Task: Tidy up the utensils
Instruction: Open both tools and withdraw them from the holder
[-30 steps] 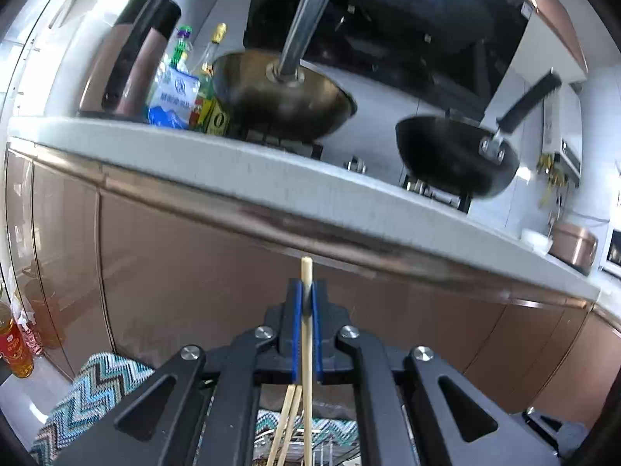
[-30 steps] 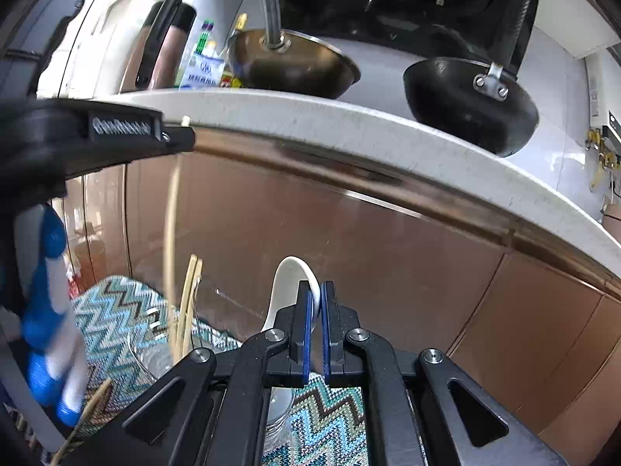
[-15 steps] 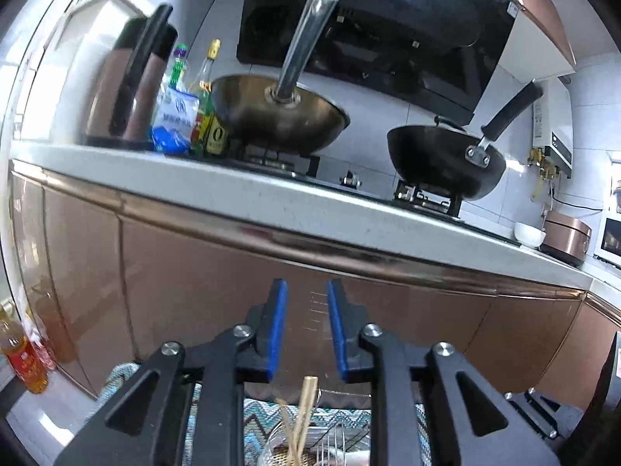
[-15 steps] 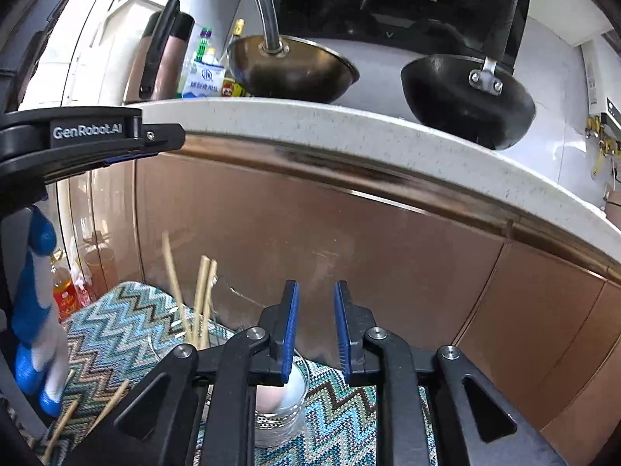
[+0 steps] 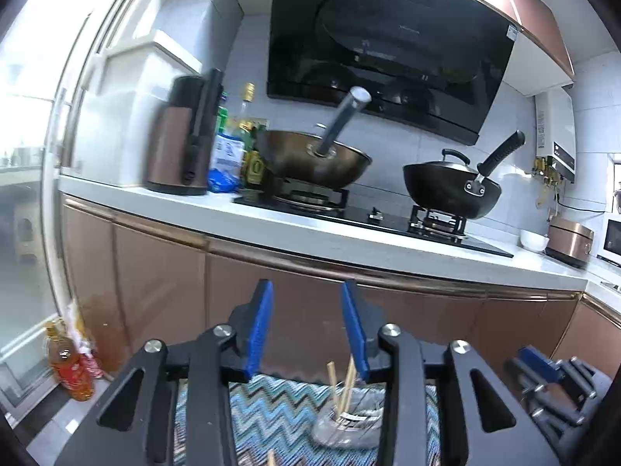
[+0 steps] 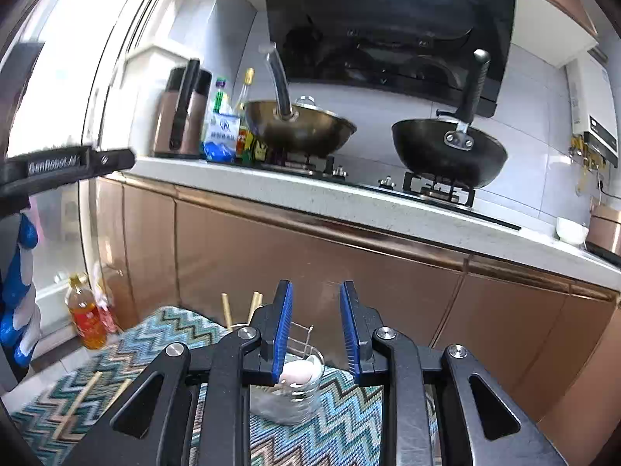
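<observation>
My left gripper (image 5: 306,291) is open and empty, raised above a clear glass holder (image 5: 345,425) with wooden chopsticks (image 5: 341,388) standing in it on the zigzag mat (image 5: 271,407). My right gripper (image 6: 315,291) is open and empty above a glass (image 6: 295,392) that holds a white spoon (image 6: 299,371). Chopsticks (image 6: 240,308) stand in the holder just left of it, partly hidden by my fingers. Loose chopsticks (image 6: 87,392) lie on the mat (image 6: 155,334) at the left. The left gripper's body (image 6: 66,163) shows at the left edge.
A copper-fronted kitchen counter (image 5: 330,233) runs behind, with two woks (image 5: 314,159) (image 5: 450,190), bottles (image 5: 248,143) and a thermos (image 5: 182,136). An orange bottle (image 6: 87,318) stands on the floor at left. A white bowl (image 5: 533,240) sits at the counter's right.
Both grippers opened: the left let a chopstick go into the holder, the right let the white spoon go into the glass. Both then rose and opened wider.
</observation>
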